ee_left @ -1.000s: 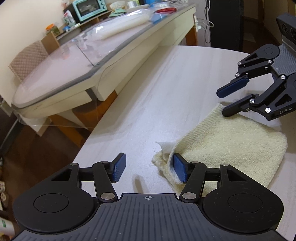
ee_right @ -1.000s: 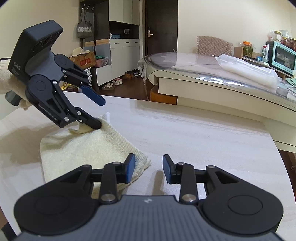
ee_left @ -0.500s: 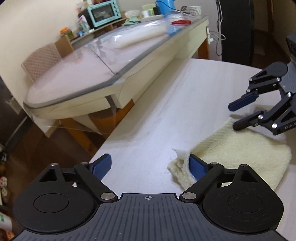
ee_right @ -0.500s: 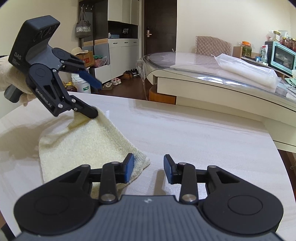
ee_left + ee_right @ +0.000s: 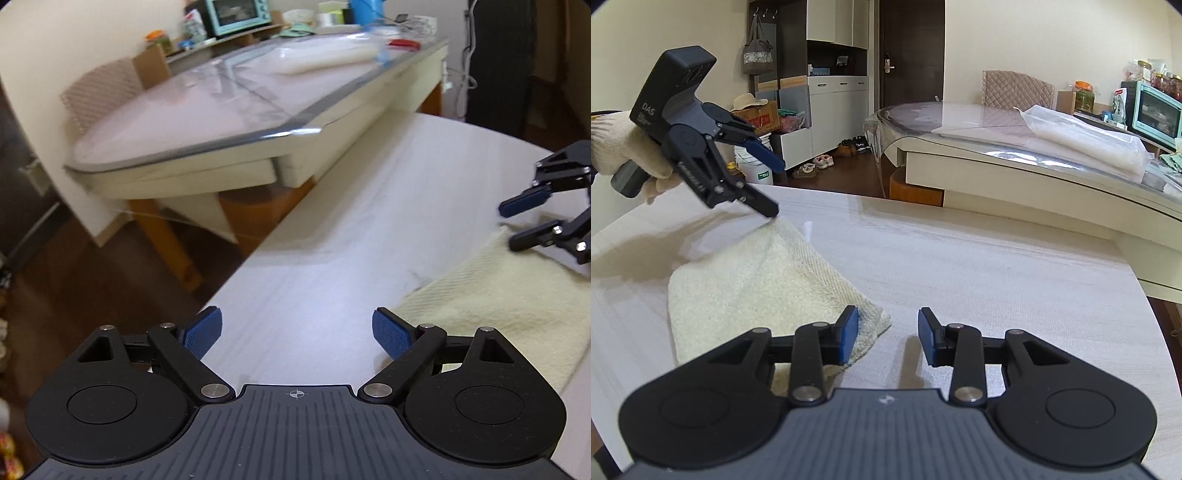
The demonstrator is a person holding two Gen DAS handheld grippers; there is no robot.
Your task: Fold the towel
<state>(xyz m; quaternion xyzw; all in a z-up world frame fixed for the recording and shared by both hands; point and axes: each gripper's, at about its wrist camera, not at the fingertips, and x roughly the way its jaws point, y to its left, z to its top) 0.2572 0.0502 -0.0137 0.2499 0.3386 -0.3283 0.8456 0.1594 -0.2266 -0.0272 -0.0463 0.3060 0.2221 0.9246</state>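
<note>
Both our grippers stand open: left gripper (image 5: pixel 297 334) wide apart over bare table (image 5: pixel 332 229), right gripper (image 5: pixel 888 334) partly apart, one pad (image 5: pixel 848 334) touching the folded cream towel (image 5: pixel 746 280).

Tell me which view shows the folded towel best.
The right wrist view: the towel lies nearly whole on the table, three edges clear. The left wrist view catches only one blurred part at the frame's right side.

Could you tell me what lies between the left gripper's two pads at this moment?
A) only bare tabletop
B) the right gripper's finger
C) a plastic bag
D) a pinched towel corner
A: the left gripper stands wide open over the bare table, the towel off to one side.
</note>
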